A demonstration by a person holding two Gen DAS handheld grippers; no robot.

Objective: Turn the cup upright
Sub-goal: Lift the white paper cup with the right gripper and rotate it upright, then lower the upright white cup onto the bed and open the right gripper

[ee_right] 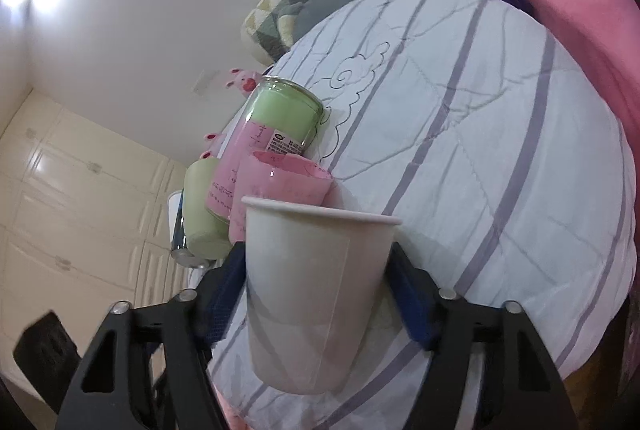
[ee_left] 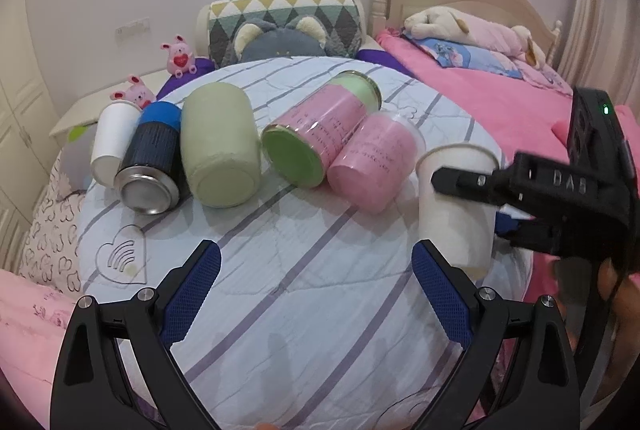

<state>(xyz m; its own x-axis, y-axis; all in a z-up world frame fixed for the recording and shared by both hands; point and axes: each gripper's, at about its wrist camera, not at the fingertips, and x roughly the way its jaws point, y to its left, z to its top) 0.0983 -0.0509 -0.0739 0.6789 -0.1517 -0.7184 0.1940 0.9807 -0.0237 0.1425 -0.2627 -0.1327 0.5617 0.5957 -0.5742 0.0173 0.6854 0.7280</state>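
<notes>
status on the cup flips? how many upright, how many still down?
Done: none visibly released upright. In hand: the right gripper is shut on a white paper cup, rim up, at the near right edge of the striped white quilt. Left: another white paper cup, a blue-capped metal can, a pale green cup, a green-and-pink glass jar and a pink cup lie on their sides. The left gripper is open, empty.
</notes>
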